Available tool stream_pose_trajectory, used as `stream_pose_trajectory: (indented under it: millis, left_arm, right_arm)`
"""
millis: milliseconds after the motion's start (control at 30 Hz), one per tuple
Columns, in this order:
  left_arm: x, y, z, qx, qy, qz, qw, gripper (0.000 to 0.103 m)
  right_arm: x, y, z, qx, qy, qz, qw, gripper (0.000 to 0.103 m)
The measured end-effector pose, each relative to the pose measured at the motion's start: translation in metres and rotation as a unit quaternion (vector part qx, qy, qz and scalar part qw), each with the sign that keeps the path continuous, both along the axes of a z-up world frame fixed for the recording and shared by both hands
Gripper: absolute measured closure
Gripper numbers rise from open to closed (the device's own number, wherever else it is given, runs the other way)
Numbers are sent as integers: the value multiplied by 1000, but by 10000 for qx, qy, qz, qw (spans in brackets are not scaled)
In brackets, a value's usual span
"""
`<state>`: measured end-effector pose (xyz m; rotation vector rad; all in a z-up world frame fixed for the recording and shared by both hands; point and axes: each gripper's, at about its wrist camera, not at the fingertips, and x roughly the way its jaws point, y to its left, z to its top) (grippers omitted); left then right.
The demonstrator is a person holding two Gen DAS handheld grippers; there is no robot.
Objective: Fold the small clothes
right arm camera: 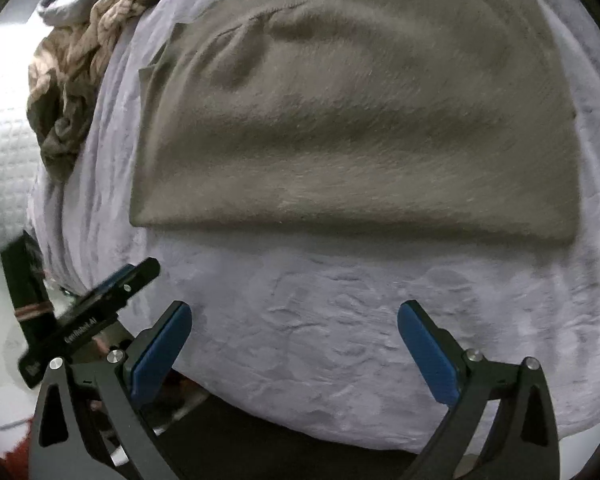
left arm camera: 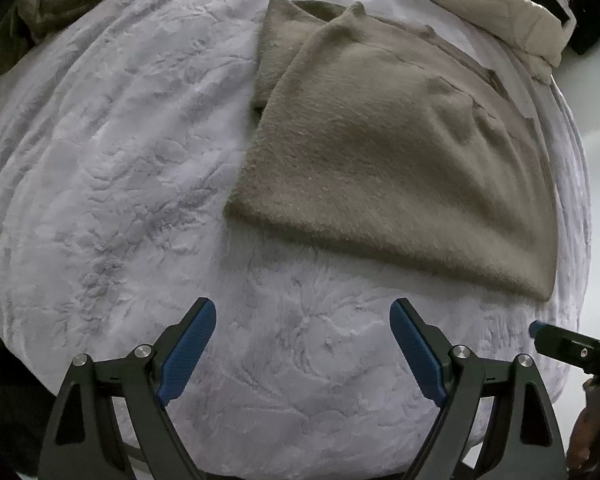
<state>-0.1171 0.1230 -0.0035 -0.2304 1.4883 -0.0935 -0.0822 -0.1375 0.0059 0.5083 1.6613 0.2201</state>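
Both tools, left tool (left arm camera: 303, 354) and right tool (right arm camera: 294, 354), spread empty; taupe garment (right arm camera: 360, 120) lies ahead, near hem crosswise, right tool nearer.

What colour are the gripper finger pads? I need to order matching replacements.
Blue, on black frames. The left gripper pads show it best in the left wrist view.
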Motion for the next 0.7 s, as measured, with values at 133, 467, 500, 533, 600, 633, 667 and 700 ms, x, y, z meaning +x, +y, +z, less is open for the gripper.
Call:
stream_pose_trajectory:
  millis: [133, 467, 500, 533, 600, 633, 667, 700]
  left_arm:
    - [3, 1, -9, -34, 46, 54, 10000, 14]
    - [-6, 17, -20, -150, 89, 309, 9994, 14]
    - [-6, 18, -20, -168, 91, 334, 9993, 14]
    - [-7, 20, -20, -186, 88, 359, 9991, 14]
    - [-8, 24, -19, -226, 59, 392, 9990, 14]
    - [-8, 26, -18, -249, 30, 421, 9988, 14]
    - [-8, 28, -18, -242, 25, 434, 9988, 14]
    - [-7, 30, -18, -229, 34, 448, 9987, 14]
  right_arm:
    - [2, 5, -11, 342, 126, -241, 9990, 0]
    - [4, 23, -31, 1009, 222, -677, 9923, 0]
    - [5, 25, -33, 1119, 223, -716, 9909, 0]
    - [6, 27, -36, 1227, 215, -756, 9893, 1]
    - [9, 33, -40, 1396, 186, -828, 9866, 1]
    - [10, 35, -41, 1476, 162, -864, 9851, 1]
    - [12, 37, -42, 1547, 135, -902, 9837, 1]
    - [15, 40, -45, 1618, 106, -947, 9822, 1]
